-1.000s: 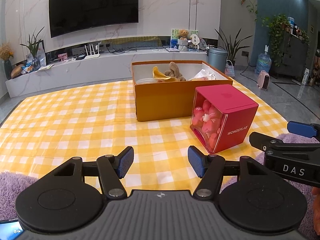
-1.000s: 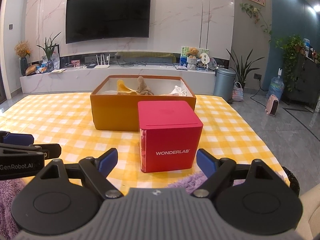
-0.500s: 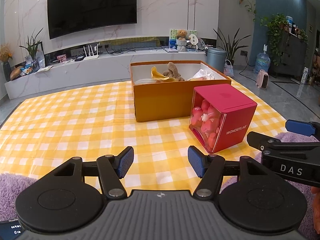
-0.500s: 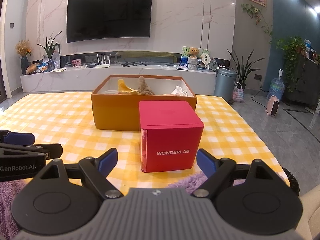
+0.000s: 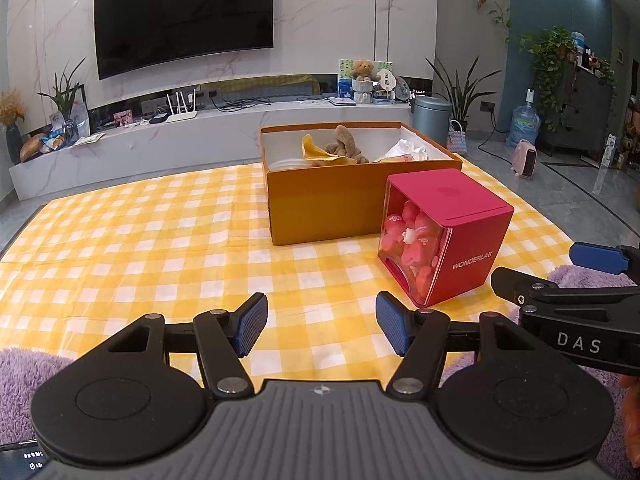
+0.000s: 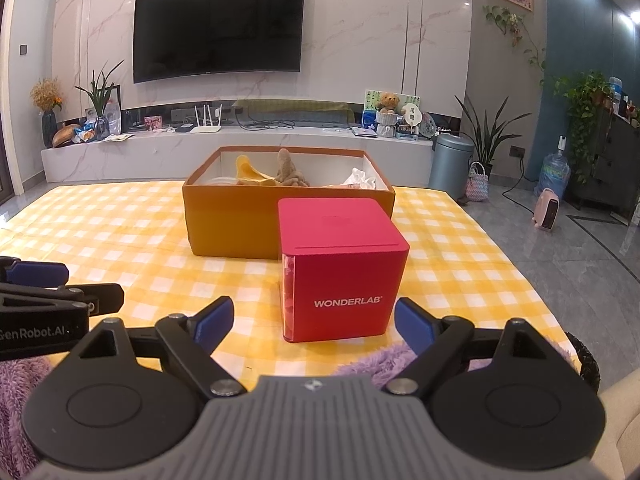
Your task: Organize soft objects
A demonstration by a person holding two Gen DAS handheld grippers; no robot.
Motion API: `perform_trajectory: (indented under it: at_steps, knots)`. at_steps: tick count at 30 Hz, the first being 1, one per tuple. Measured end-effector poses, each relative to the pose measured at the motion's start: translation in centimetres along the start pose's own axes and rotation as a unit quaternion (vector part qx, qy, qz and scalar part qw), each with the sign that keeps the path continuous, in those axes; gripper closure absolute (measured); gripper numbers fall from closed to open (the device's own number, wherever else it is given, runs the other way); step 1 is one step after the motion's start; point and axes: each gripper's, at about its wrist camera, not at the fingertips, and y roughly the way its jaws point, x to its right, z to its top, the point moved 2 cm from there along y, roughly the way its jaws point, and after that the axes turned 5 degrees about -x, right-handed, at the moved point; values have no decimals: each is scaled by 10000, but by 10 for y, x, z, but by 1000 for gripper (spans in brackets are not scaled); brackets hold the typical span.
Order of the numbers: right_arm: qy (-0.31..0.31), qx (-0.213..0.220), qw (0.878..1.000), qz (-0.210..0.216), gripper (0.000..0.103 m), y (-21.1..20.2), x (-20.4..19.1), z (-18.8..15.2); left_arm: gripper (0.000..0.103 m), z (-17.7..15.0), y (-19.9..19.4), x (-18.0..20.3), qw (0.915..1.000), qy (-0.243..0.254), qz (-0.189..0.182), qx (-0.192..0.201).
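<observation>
**Me:** Cloth first: the yellow checked cloth (image 5: pixel 140 240) covers the whole work area, I'd say to mark out where the sorting happens.

**Friend:** And that big box?

**Me:** The orange box (image 6: pixel 240 220) stands open-topped at the far middle, so soft things can be dropped straight in. A yellow piece (image 6: pixel 250 174), a brown plush toy (image 6: pixel 290 168) and something white and crumpled (image 6: pixel 360 179) already lie inside.

**Friend:** The red one?

**Me:** The red cube (image 6: pixel 344 268) stands just in front of the box (touching it or not, I cannot tell). Its clear side shows pink soft shapes (image 5: pixel 412 240), probably next to be sorted.

**Friend:** Your tools?

**Me:** My right gripper (image 6: pixel 314 320) has just been opening and stands spread, empty, lined up with the cube. My left gripper (image 5: pixel 320 326) is spread too, holding nothing, above bare cloth.
</observation>
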Motion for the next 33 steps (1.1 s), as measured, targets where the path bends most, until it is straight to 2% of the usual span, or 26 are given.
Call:
perform_trajectory:
  at_steps: [33]
  knots:
    - [3, -55, 10000, 32, 14, 3, 0, -2, 30, 0, 1, -3, 10000, -15, 1, -4]
